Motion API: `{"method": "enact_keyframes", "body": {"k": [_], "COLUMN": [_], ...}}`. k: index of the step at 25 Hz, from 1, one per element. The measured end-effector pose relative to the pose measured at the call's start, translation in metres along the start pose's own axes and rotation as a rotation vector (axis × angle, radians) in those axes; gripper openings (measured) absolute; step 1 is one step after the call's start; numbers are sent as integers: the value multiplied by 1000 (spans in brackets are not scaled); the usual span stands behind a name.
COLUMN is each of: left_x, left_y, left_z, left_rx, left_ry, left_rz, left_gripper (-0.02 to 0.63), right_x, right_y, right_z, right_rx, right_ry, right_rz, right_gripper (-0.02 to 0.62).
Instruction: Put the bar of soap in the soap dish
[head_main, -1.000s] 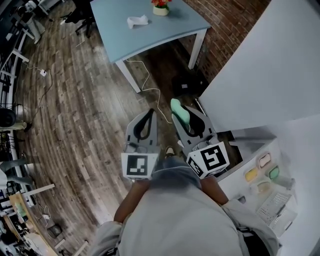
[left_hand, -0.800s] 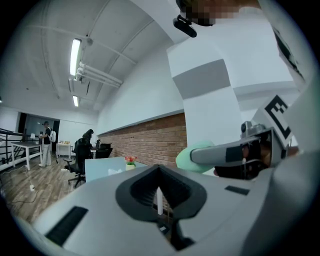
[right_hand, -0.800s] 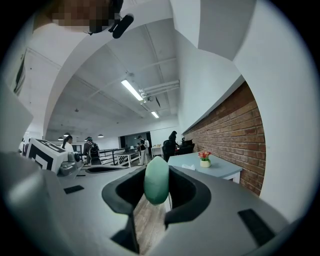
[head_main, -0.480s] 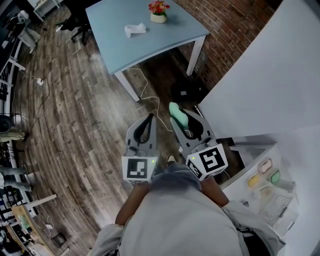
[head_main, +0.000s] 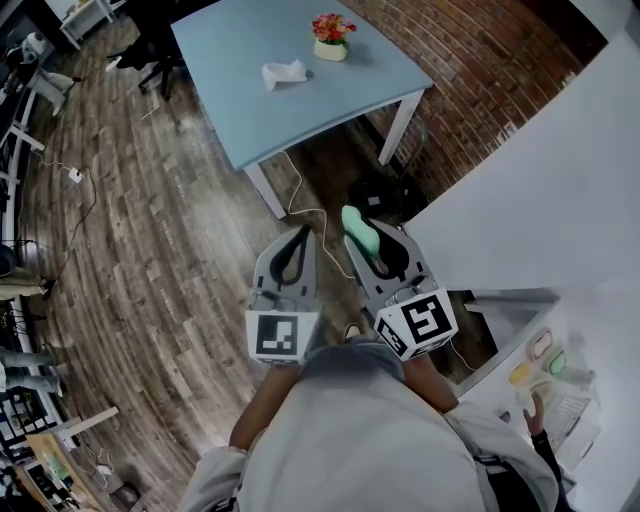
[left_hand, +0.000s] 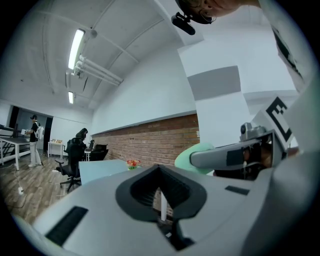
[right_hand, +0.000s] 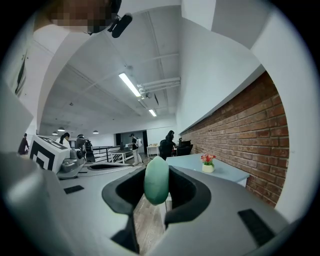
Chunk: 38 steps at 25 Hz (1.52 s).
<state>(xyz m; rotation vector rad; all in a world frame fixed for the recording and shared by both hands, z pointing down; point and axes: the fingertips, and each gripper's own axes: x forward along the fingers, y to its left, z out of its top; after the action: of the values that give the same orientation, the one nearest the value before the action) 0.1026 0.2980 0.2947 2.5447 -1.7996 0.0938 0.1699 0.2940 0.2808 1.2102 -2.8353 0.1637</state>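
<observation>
A green bar of soap (head_main: 355, 222) sticks out between the fingertips of my right gripper (head_main: 364, 240), which is shut on it. In the right gripper view the soap (right_hand: 156, 180) stands on edge between the jaws. My left gripper (head_main: 300, 233) is level beside it, shut and holding nothing; its view shows the soap (left_hand: 192, 152) off to its right. Both are held over the wooden floor. A white soap dish (head_main: 283, 72) lies on the blue table (head_main: 250, 110) ahead, next to a small flower pot (head_main: 333, 32).
A brick wall (head_main: 470, 70) runs along the right. A cable (head_main: 300, 190) and a dark object (head_main: 375, 195) lie on the floor by the table leg. A white counter (head_main: 590, 330) with several soaps (head_main: 545, 355) is at the lower right. People and chairs stand far back.
The whole view has slid: the blue table with the dish has come closer, and the white counter has dropped away to the lower right. Both grippers keep their pose, the soap still held.
</observation>
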Motion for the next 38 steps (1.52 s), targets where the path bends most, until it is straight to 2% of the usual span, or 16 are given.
{"method": "enact_keyframes", "body": {"k": [11,22,31,38], "left_x": [11,25,64,115], "left_y": [75,107,135,157], "left_z": [6,5,2,5], "left_rx": [3,-10,-15,-13], "left_ry": [-17,-12,-7,-6], "left_rz": [-36,-76,-85,-92], "left_gripper": [3,3,3,3], "right_x": [70,104,149,193], "right_y": [25,30,11,-21], "right_z": [15,17,15,21], "right_rx": [-20,-25,-16,-2], "right_ry": [-14,-8,-7,-6], "right_rz": [-37,-80,-77,-75], "right_gripper": [130,130,130,130]}}
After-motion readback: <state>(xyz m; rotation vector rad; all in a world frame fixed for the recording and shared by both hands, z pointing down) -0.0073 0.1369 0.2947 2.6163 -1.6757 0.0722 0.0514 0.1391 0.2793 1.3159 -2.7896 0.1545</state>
